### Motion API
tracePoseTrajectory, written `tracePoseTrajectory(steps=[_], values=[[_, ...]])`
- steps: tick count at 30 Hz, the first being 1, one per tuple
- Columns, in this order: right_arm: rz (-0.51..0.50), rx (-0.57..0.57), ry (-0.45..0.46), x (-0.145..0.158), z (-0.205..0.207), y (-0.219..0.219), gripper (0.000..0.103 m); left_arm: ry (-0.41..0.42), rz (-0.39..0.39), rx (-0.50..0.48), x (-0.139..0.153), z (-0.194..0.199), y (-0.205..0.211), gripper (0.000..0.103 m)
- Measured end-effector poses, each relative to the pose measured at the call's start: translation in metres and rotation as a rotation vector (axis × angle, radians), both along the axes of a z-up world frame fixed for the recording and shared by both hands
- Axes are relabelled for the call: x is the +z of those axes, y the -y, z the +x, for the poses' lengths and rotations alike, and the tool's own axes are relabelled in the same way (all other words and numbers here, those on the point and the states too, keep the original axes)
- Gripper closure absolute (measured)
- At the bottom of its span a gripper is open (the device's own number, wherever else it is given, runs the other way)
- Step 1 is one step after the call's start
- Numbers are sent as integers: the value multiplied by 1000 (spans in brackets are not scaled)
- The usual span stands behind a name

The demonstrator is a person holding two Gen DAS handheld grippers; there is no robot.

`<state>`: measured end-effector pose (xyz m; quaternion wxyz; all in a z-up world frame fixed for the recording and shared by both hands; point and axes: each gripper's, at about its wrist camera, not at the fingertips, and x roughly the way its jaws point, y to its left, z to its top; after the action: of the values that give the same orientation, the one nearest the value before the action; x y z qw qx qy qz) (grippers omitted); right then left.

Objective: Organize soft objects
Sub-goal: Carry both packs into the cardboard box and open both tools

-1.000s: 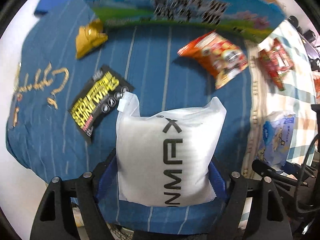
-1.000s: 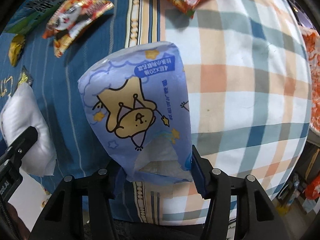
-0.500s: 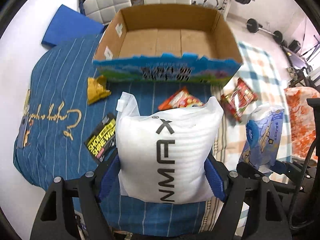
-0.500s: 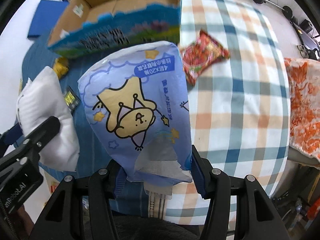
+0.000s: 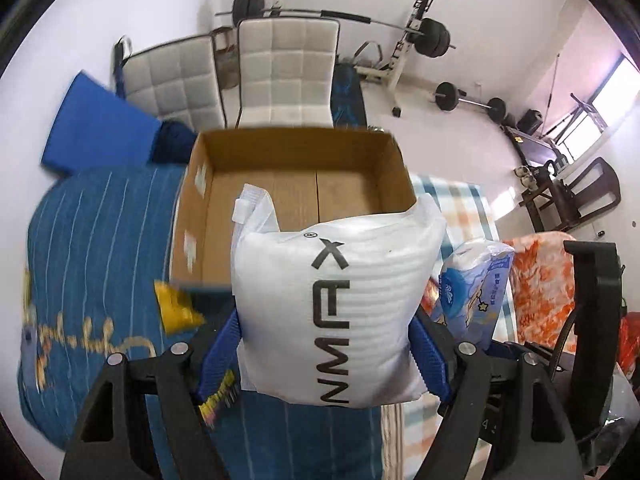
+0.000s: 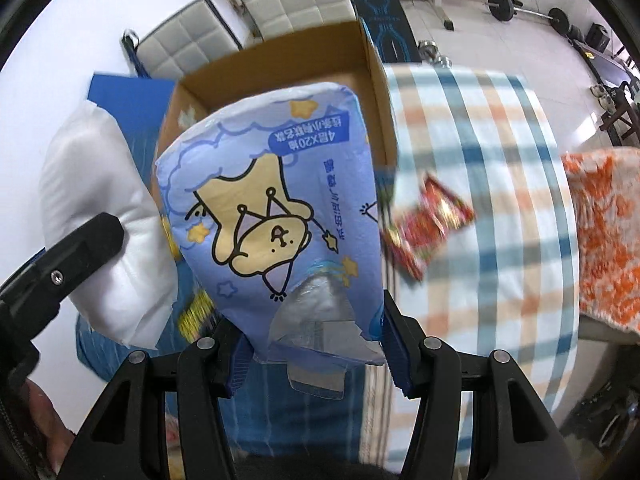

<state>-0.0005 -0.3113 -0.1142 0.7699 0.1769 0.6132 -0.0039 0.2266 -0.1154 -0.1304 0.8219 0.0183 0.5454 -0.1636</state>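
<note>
- Beyond the blue striped cloth [image 5: 100, 240] sits an open cardboard box [image 5: 296, 176].
- Left gripper [image 5: 328, 344] clamps a white pouch [image 5: 336, 300] upright, raised before it.
- Right gripper [image 6: 316, 344], alongside, grips a blue tissue pack [image 6: 272, 216].

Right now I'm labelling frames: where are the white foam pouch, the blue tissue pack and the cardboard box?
white foam pouch [image 5: 332, 304], left wrist view, printed front.
blue tissue pack [image 6: 272, 216], right wrist view, cartoon face.
cardboard box [image 5: 296, 148], left wrist view, far inner wall.

Both grippers have matte black angular frames with silver screw heads. Left gripper [image 5: 326, 354] and right gripper [image 6: 316, 344] carry ribbed blue finger pads [image 5: 430, 364].
</note>
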Motion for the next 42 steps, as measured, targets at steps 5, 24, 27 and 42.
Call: tracePoseTrajectory(steps=[5, 24, 27, 42], values=[[-50, -25, 30, 11, 43, -2, 45, -26, -3, -55, -12, 72, 6, 26], [-118, -40, -185, -133, 273, 2, 44, -418, 30, -61, -177, 244, 37, 26], [-122, -39, -209, -149, 287, 2, 43, -447, 38, -77, -186, 248, 39, 26], [-100, -58, -248, -174, 304, 10, 32, -510, 50, -39, -193, 265, 35, 25]])
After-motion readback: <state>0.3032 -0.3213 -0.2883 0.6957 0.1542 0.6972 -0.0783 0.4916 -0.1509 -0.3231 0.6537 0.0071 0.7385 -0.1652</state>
